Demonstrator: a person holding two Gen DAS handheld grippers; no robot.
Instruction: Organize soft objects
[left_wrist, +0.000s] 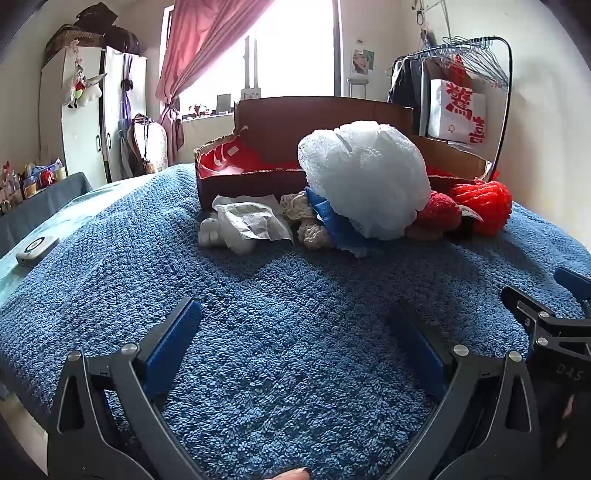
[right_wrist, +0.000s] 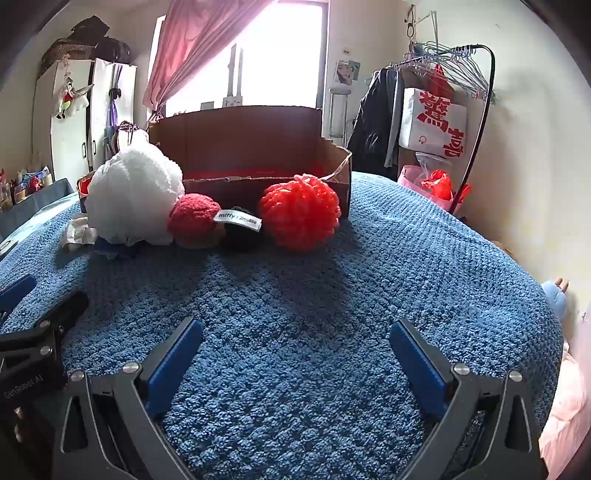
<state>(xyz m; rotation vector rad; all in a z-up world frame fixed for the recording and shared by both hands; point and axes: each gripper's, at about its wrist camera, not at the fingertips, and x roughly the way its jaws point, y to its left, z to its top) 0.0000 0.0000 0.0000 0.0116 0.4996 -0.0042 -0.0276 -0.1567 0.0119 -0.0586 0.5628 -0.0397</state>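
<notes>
Soft things lie in a row on the blue towel (left_wrist: 280, 332) in front of an open cardboard box (left_wrist: 258, 177). They are a big white fluffy ball (left_wrist: 365, 177), a small white plush (left_wrist: 221, 232), a beige crochet piece (left_wrist: 303, 221), a blue cloth (left_wrist: 340, 229), a dark red plush (right_wrist: 194, 218) with a label, a black ball (right_wrist: 240, 232) and a red yarn pom-pom (right_wrist: 299, 212). My left gripper (left_wrist: 295, 325) is open and empty, well short of them. My right gripper (right_wrist: 295, 343) is open and empty too. The box (right_wrist: 258, 147) holds something red.
A crumpled white paper (left_wrist: 251, 218) lies by the white plush. A small white device (left_wrist: 35, 251) sits at the bed's left edge. A clothes rack (right_wrist: 443, 110) with a white bag stands at the right, a wardrobe (left_wrist: 85, 110) at the left, and a window behind the box.
</notes>
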